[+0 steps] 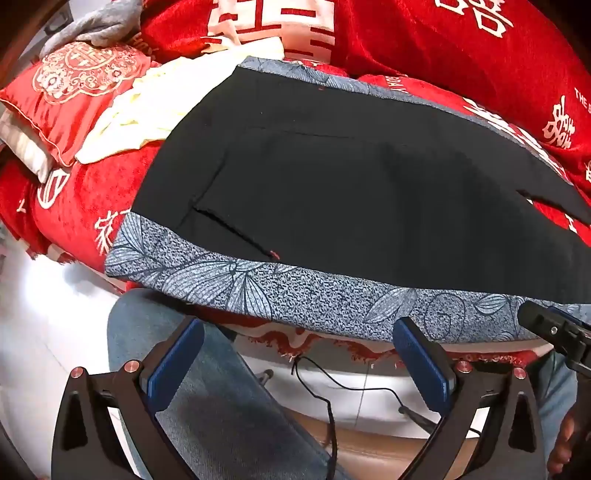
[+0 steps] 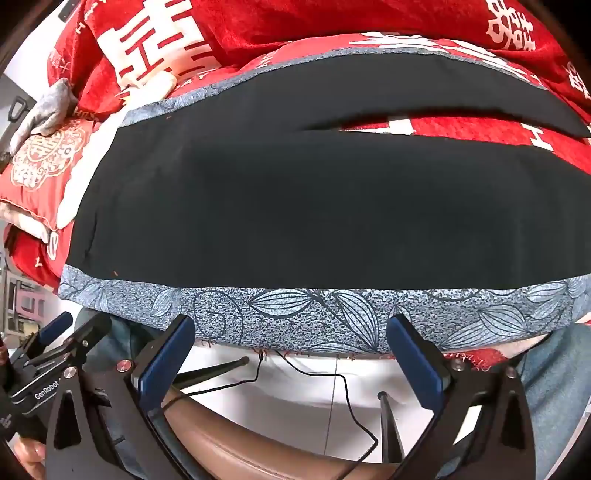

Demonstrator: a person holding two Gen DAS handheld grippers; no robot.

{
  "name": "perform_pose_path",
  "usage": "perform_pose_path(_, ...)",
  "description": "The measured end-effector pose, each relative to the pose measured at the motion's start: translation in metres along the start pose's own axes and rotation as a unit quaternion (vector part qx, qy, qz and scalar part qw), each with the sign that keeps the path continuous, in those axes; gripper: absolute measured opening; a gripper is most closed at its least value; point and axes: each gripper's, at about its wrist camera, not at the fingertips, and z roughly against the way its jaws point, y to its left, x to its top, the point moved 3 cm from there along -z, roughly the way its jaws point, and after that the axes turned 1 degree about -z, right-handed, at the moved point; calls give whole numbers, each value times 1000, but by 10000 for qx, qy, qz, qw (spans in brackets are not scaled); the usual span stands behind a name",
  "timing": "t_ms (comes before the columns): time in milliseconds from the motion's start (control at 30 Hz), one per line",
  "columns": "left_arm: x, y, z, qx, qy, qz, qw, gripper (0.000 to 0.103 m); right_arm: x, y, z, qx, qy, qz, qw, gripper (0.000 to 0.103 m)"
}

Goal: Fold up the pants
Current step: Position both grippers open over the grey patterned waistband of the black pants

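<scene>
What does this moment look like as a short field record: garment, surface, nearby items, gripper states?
garment: black pants with blue leaf-print side bands, spread flat, legs apart, unfolded
surface: red bedspread with white characters
nearby: cream cloth, red embroidered pillow, both beyond the waist end
left gripper: open, empty, short of near band
right gripper: open, empty, at near band

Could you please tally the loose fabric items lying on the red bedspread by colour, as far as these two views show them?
Black with blue leaf-print side bands: 1, the pants
Cream: 1, the crumpled garment
Grey: 1, the cloth on the pillow
Red with pale emblem: 1, the pillow
Total: 4
</scene>
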Motion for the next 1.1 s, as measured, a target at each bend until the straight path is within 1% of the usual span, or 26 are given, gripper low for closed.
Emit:
perform_pose_path(300, -3, 9, -4, 93, 85, 205, 9997, 103, 8, -5, 5, -15, 41, -26, 10000, 103)
perform_pose_path(333, -3, 10, -3, 145, 66, 200, 9997, 103, 1, -2, 0, 20, 21, 4, 10000, 103)
perform_pose_path(400, -3, 11, -3, 219, 39, 202, 9995, 103, 0, -3, 0, 21, 32, 13, 10000, 103)
perform_pose_path(533, -2, 13, -3, 177, 40, 271, 9995, 103, -1, 0, -1, -23, 29, 20, 10000, 103)
perform_pose_path(600, -1, 14, -4, 90, 73, 283, 9995, 103, -1, 2, -2, -28, 29, 24, 10000, 103)
perform_pose_path(933, -4, 17, -8, 68, 152, 350, 9993, 103, -4, 2, -5, -5, 67, -41, 10000, 103)
perform_pose_path(1100, -5, 17, -10, 88, 183, 342, 9992, 103, -6, 2, -6, -36, -15, -24, 10000, 103)
